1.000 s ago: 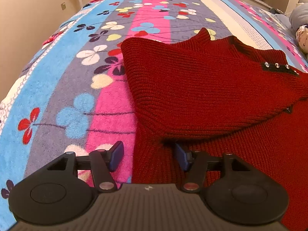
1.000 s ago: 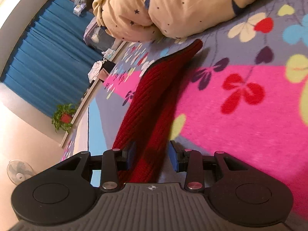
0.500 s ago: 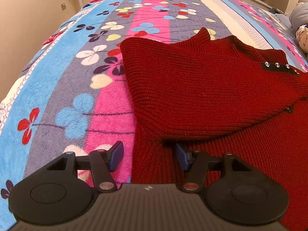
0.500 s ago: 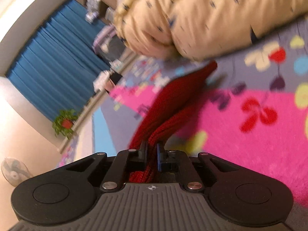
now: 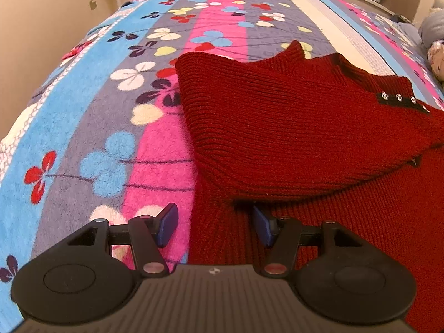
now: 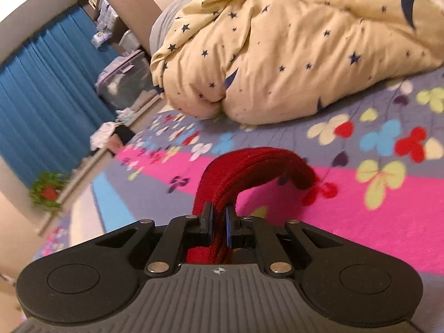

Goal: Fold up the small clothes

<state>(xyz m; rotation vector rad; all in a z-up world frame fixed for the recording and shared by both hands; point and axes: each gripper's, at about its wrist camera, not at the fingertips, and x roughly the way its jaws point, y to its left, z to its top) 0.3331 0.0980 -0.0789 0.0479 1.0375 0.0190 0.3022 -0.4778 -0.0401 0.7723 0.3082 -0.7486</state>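
A red knitted sweater (image 5: pixel 291 127) lies on the flowered bedspread (image 5: pixel 83 116), one part folded over the body, a dark strip with metal snaps at its right. My left gripper (image 5: pixel 215 223) hovers open over the sweater's left edge, its left pad above the blanket and its right pad under the fold's lip; the pads do not press the knit. In the right wrist view my right gripper (image 6: pixel 219 226) is shut on a strip of the red sweater (image 6: pixel 249 166), which arches up from the bedspread (image 6: pixel 360 222) and droops forward.
A cream duvet with dark stars (image 6: pixel 291 50) is heaped on the bed beyond the right gripper. Blue curtains (image 6: pixel 41 105), a storage box and a potted plant (image 6: pixel 45 194) stand past the bed's edge. A beige wall (image 5: pixel 36 27) runs along the bed's left side.
The right gripper closed on the sweater's edge and lifted it off the bedspread, tilting up toward the duvet. The left gripper and the folded part stayed where they were.
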